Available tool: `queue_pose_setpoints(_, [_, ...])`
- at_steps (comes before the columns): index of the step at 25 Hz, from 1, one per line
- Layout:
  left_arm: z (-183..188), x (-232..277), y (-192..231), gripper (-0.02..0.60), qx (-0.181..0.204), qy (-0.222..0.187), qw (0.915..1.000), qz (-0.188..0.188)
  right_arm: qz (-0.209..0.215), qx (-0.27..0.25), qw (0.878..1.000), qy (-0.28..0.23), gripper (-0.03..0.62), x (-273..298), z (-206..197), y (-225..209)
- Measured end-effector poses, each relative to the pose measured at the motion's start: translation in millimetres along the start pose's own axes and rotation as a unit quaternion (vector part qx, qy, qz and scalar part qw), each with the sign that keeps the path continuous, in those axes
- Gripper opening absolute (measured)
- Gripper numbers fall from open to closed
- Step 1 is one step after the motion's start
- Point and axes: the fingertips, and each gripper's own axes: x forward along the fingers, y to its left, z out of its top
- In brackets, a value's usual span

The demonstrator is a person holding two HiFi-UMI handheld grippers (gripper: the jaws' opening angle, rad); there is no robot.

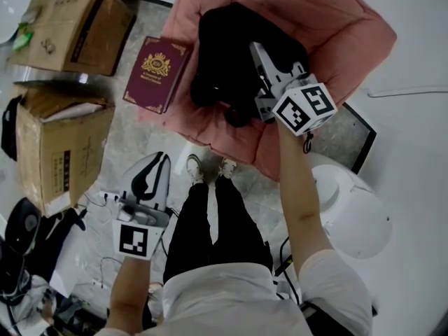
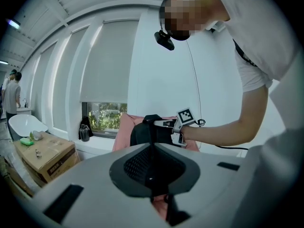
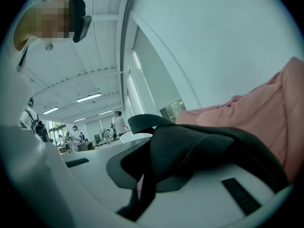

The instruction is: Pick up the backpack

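Observation:
A black backpack point(image 1: 231, 54) lies in a pink padded chair point(image 1: 336, 26). My right gripper point(image 1: 256, 49) reaches over the backpack's top and is shut on its black strap point(image 3: 199, 146), which runs between the jaws in the right gripper view. From the left gripper view the backpack point(image 2: 145, 133) sits against the pink cushion with the right gripper point(image 2: 162, 123) on its upper part. My left gripper point(image 1: 157, 161) hangs low beside my left leg, well short of the chair. Its jaws meet with nothing between them.
Two cardboard boxes point(image 1: 70, 26) point(image 1: 63, 145) stand at the left, and a maroon box point(image 1: 157, 72) lies by the chair's left side. A white round stool point(image 1: 357, 215) is at the right. Cables and dark gear point(image 1: 28, 236) clutter the floor at lower left.

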Motion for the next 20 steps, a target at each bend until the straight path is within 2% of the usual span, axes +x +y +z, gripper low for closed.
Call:
queue_pose_setpoints(4, [5.6, -10.9, 1.9, 0.038, 0.002, -0.012, 0.9999, 0.003, 0.039, 0.012, 0.999, 0.001, 0.032, -12.0, 5.5, 15.5])
queue_pose_setpoints(8, [9.6, -24.2, 0.7, 0.038, 0.008, -0.023, 0.9997, 0.007, 0.057, 0.031, 0.998, -0.015, 0.032, -31.2, 12.2, 33.2])
queue_pose_setpoints(16, [11.1, -55.6, -1.8, 0.037, 0.007, -0.042, 0.999, 0.015, 0.028, 0.039, 0.998, -0.026, 0.032, -58.1, 13.9, 56.9])
queue_pose_setpoints(20, [5.0, -74.2, 0.3, 0.038, 0.005, -0.042, 0.9988, 0.025, 0.031, 0.053, 0.998, -0.022, 0.032, -67.1, 13.2, 75.2])
